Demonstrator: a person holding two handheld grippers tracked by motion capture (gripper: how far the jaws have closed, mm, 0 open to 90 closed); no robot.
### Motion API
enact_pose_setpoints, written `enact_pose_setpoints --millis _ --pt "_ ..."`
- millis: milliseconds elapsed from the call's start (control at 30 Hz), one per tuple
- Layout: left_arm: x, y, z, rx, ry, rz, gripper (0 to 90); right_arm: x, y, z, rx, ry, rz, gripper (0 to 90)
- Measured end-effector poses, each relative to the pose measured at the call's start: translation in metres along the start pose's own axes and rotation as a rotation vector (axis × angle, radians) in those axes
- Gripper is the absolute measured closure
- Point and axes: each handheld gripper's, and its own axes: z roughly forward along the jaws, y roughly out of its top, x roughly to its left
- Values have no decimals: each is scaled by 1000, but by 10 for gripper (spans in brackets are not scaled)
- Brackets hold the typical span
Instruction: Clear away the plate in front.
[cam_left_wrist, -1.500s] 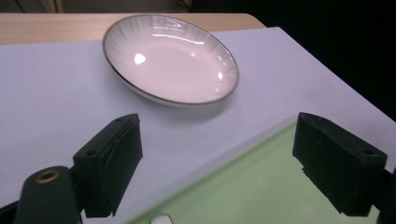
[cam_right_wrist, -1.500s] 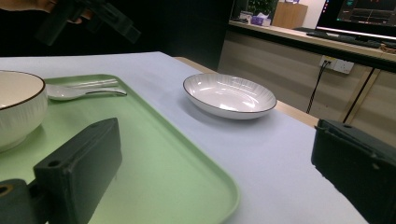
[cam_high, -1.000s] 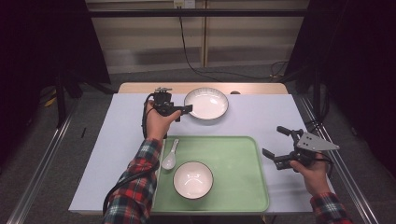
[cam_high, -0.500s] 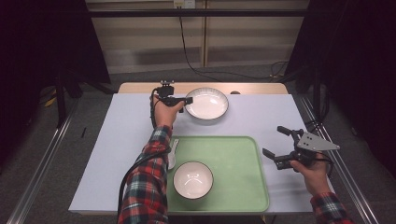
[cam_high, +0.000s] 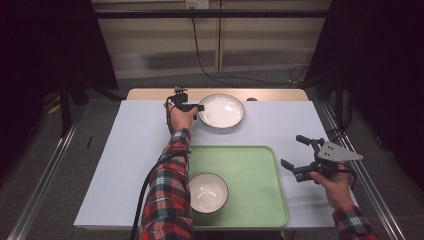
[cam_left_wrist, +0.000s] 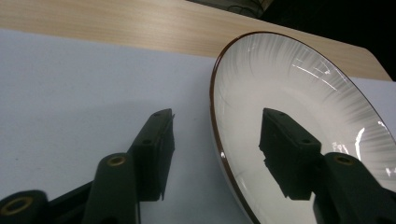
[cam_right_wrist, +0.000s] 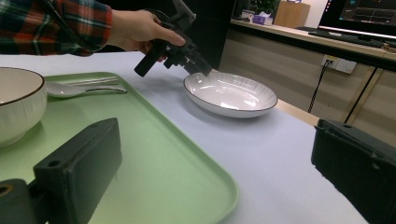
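White plate (cam_high: 221, 111) at 12 o'clock beyond tray (cam_high: 260, 165). Left gripper (cam_left_wrist: 215, 140) has reached forward, jaws now wide astride plate's rim; grasp looks imminent. Right gripper (cam_high: 300, 159) unmoved, open, empty, at 3 o'clock.

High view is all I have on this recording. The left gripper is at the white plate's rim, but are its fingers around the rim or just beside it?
Observer: Around it. In the left gripper view the left gripper is open, with the white plate rim passing between its fingers.
Operator: Is it squeezing yet?
Observer: No, both fingers stand clear of the rim.
Operator: Anything on the green tray hidden by the sleeve?
Observer: Yes, in the right gripper view a spoon lies on the green tray, beyond the bowl.
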Motion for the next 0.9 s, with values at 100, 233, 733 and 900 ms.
enact_pose_setpoints --millis 100,233,733,900 --pt "0 1 3 -6 8 5 518 0 0 1 -3 -1 9 11" --pt "0 0 9 18 -1 -9 585 -1 -1 1 -1 0 9 11" --pt "-3 1 17 69 -25 -127 775 -3 -1 0 -6 -2 8 11" --pt "0 2 13 69 -47 -207 817 -3 -1 2 -3 3 4 11"
